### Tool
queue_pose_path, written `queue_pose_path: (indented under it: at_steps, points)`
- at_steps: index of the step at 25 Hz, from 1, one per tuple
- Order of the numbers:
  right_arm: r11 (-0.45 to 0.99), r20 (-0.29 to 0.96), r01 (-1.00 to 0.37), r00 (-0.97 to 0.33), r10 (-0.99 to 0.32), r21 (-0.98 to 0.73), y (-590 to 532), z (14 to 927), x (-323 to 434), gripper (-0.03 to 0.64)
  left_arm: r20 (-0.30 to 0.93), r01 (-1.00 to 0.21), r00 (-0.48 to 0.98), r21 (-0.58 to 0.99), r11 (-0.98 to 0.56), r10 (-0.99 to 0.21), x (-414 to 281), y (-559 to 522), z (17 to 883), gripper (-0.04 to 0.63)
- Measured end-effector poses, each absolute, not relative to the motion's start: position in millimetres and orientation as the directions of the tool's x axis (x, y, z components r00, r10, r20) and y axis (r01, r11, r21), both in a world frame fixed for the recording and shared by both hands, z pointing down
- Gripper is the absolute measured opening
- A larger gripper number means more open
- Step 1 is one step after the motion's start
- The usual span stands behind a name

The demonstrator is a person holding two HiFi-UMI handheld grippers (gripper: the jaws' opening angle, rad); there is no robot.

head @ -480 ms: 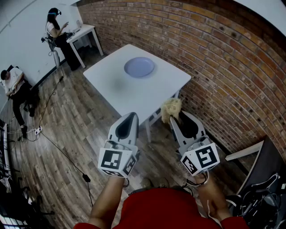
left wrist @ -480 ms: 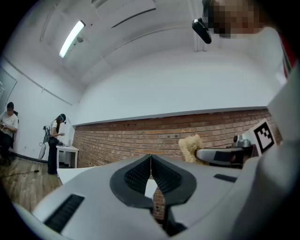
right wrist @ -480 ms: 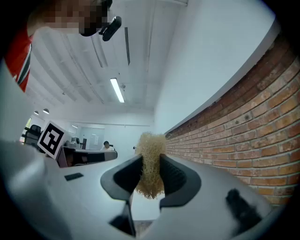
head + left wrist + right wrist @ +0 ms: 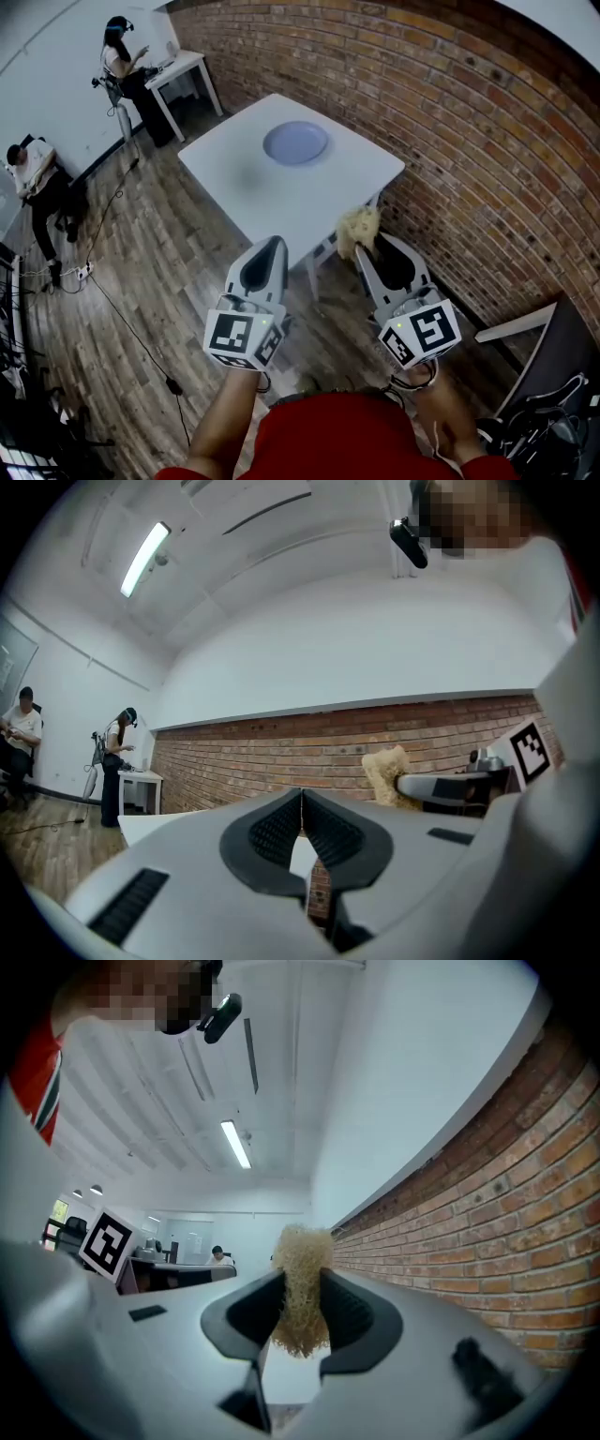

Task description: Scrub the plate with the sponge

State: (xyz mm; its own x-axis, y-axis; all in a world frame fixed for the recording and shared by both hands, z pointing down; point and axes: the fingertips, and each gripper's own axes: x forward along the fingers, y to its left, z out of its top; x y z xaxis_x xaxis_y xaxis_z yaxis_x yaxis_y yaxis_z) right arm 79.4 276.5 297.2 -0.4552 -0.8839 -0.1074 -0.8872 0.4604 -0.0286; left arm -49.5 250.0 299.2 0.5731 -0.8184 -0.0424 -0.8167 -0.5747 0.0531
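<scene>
The fingers of our right gripper (image 4: pixel 300 1314) are clamped on the sponge (image 4: pixel 302 1265), a pale, fibrous tuft that stands up between the pads and sticks out past their tips. The fingers of our left gripper (image 4: pixel 302 819) are pressed together with nothing between them. Well ahead of both sets of fingers, and lower, stands the white table (image 4: pixel 242 192), and on its far half lies the plate (image 4: pixel 295 142), pale blue, flat and bare, untouched by either gripper. We judge that the scrubbing has not begun: this is the approach, with the sponge in hand and the plate out of reach. The next move calls for carrying the right fingers forward and down until the sponge meets the plate's face. If the left fingers are to steady the rim, they would have to part first. Both grippers are held close in front of our body, side by side and a little apart, pointing forward toward the table with their marker cubes nearest us, forearms reaching out beneath them above the wooden floor (image 4: pixel 141 281).
</scene>
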Motion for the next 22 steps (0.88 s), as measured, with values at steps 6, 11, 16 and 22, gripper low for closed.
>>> queue_pose_path:
  at_steps: [6, 11, 16, 22]
  points:
    - [0.449, -0.096, -0.893, -0.445, -0.89, -0.034, 264.0, 300.4, 103.1, 0.12, -0.034, -0.837, 0.543, 0.058, -0.545, -0.839, -47.0, 233.0, 303.1, 0.017]
    - [0.442, -0.103, -0.897, -0.437, -0.894, -0.03, 255.7, 301.5, 128.5, 0.12, -0.041, -0.859, 0.507, 0.062, -0.508, -0.861, -42.7, 224.4, 306.4, 0.017]
    - [0.437, -0.084, -0.899, -0.434, -0.897, -0.03, 245.3, 308.0, 140.3, 0.12, -0.026, -0.866, 0.495, 0.065, -0.496, -0.868, -38.5, 215.1, 313.5, 0.017]
    - [0.44, -0.081, -0.898, -0.437, -0.896, -0.02, 218.9, 308.2, 140.7, 0.12, -0.038, -0.875, 0.479, 0.057, -0.481, -0.877, -44.9, 189.1, 310.5, 0.017]
